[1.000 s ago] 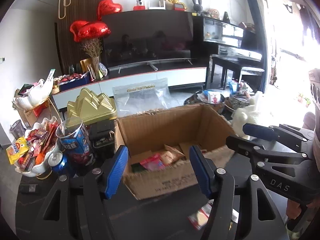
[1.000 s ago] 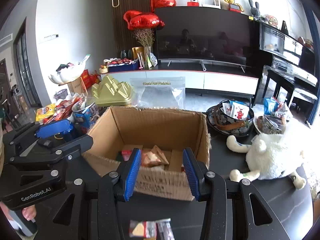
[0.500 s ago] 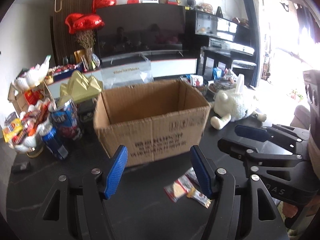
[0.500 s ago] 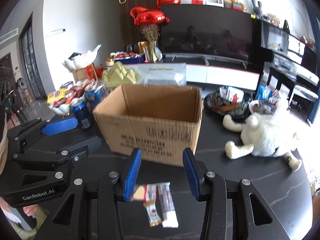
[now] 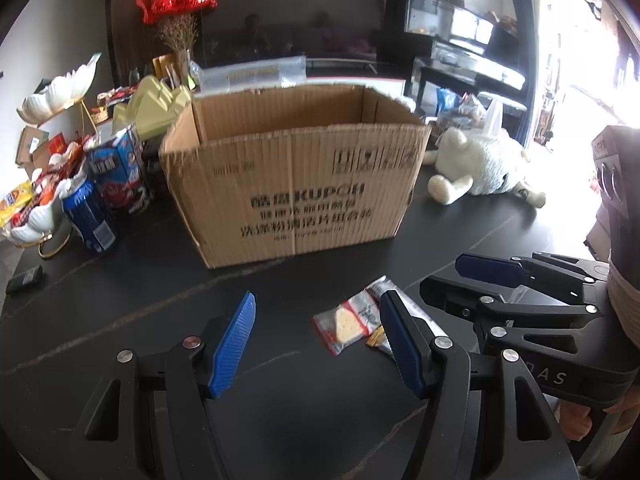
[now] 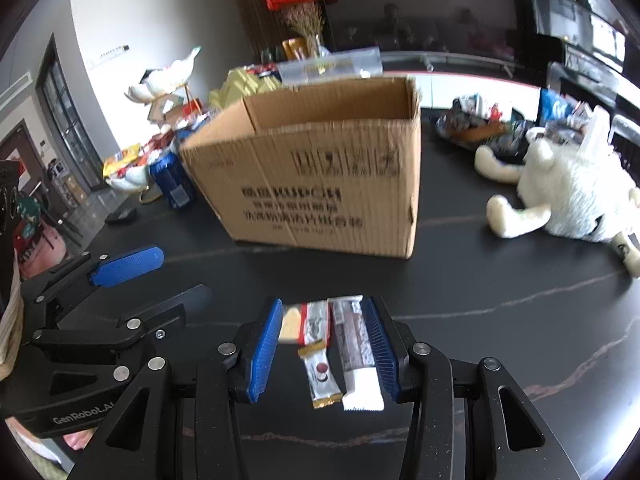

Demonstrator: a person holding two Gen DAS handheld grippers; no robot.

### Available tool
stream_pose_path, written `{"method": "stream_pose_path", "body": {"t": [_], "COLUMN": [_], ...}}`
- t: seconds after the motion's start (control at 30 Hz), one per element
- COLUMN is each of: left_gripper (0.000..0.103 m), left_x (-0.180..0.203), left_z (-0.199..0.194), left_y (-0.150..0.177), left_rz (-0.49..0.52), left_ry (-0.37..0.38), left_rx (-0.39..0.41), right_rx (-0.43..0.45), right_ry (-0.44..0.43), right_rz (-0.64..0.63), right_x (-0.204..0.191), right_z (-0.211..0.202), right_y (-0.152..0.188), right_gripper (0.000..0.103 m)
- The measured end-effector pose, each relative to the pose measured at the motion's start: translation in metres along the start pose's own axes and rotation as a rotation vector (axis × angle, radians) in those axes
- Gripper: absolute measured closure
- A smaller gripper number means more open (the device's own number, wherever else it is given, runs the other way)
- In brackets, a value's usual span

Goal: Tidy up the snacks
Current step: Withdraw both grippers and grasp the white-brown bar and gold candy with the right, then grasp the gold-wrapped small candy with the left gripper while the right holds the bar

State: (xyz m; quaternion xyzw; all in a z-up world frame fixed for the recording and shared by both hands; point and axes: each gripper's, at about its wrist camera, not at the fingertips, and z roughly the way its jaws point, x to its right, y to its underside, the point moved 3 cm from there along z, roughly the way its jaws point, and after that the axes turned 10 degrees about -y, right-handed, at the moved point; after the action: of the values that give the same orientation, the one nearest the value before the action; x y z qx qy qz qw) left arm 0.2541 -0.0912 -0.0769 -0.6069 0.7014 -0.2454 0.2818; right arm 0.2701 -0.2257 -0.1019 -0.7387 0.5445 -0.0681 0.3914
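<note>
Snack packs [image 6: 336, 344] lie flat on dark table [image 6: 500, 320], low middle of right view, between my right gripper [image 6: 322, 346] fingers, which hang apart, grasping nothing. Left gripper [image 5: 316, 340] also apart, empty. Box [image 6: 320, 184] behind. Risk: I pinch three packs together, thin one slips out.

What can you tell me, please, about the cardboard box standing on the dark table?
The cardboard box is plain brown corrugated card, open at the top, with no flaps showing above its rim. Black printing covers the near side: symbols at upper right and lines of characters, including "KUPOH". It stands upright on the dark table. From this low angle its inside floor is hidden. A clear zip bag rises behind it, blue cans stand to its left, and a white plush toy lies to its right. Neither gripper touches it.
</note>
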Motion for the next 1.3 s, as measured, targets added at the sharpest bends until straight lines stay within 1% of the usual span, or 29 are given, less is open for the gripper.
{"method": "stream_pose_path", "body": {"t": [0.13, 0.27, 0.4, 0.6, 1.0, 1.13, 1.17, 1.2, 1.27, 1.3], "left_gripper": [0.039, 0.039, 0.039, 0.039, 0.039, 0.039, 0.039, 0.039, 0.039, 0.040], "left_x": [0.000, -0.002, -0.005, -0.006, 0.001, 0.002, 0.002, 0.002, 0.002, 0.002], "left_z": [0.016, 0.029, 0.042, 0.052, 0.061, 0.063, 0.063, 0.064, 0.064, 0.065], "left_y": [0.010, 0.018, 0.025, 0.035, 0.043, 0.043, 0.043, 0.043, 0.044, 0.045], "left_rz": [-0.009, -0.009, -0.017, -0.024, -0.022, -0.022, -0.025, -0.028, -0.032, -0.033], "left_ry": [0.006, -0.003, 0.006, 0.035, 0.078, 0.088, 0.091, 0.097, 0.105, 0.105], "left_rx": [-0.037, -0.059, -0.086, -0.110, -0.136, -0.140, -0.143, -0.148, -0.158, -0.159], "right_rx": [-0.035, -0.081, -0.116, -0.164, -0.193, -0.186, -0.182, -0.180, -0.178, -0.176], "right_ry": [-0.021, 0.073, 0.127, 0.101, 0.108, 0.117, 0.119, 0.121, 0.128, 0.124], "right_rz": [0.037, 0.017, 0.000, -0.008, 0.012, 0.017, 0.017, 0.016, 0.022, 0.028], "right_x": [0.007, 0.017, 0.022, 0.021, 0.026, 0.028, 0.029, 0.029, 0.030, 0.031], "right_z": [0.012, 0.029, 0.041, 0.055, 0.073, 0.073, 0.073, 0.073, 0.073, 0.072], "right_y": [0.005, 0.013, 0.018, 0.023, 0.026, 0.026, 0.026, 0.026, 0.025, 0.025], "right_gripper": [0.058, 0.058, 0.058, 0.058, 0.059, 0.059, 0.062, 0.069, 0.077, 0.078]}}
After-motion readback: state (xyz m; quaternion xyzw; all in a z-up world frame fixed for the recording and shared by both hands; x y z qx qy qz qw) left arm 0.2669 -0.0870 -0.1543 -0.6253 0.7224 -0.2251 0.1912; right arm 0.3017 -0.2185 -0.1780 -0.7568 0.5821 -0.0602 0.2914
